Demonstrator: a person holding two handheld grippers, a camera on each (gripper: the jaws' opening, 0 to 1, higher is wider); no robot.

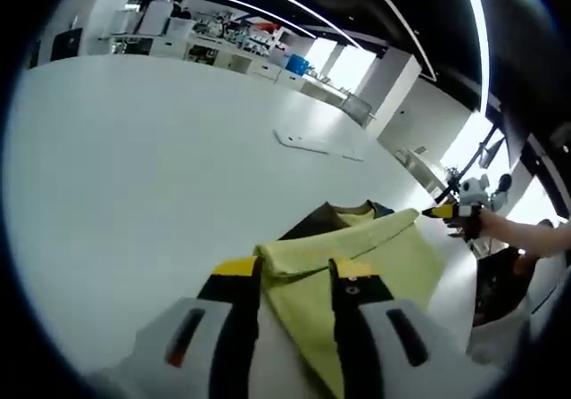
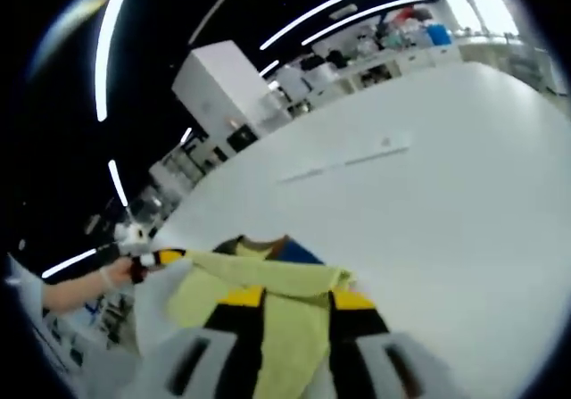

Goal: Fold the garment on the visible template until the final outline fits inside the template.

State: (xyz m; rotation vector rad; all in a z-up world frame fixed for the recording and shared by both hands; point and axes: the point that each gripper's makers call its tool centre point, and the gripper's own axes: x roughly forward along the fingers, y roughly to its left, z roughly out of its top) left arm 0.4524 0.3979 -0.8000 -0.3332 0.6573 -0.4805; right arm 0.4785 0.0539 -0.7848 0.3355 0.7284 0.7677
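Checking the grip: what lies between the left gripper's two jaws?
In the left gripper view, a fold of the yellow-green garment runs between the left gripper jaws, which close on it.

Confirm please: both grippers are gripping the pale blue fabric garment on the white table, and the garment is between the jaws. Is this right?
Only the colour is wrong. The fabric garment is pale yellow-green, not pale blue, as the left gripper view shows. The rest stands: the left gripper and the right gripper both have the garment between their jaws, on the white table.
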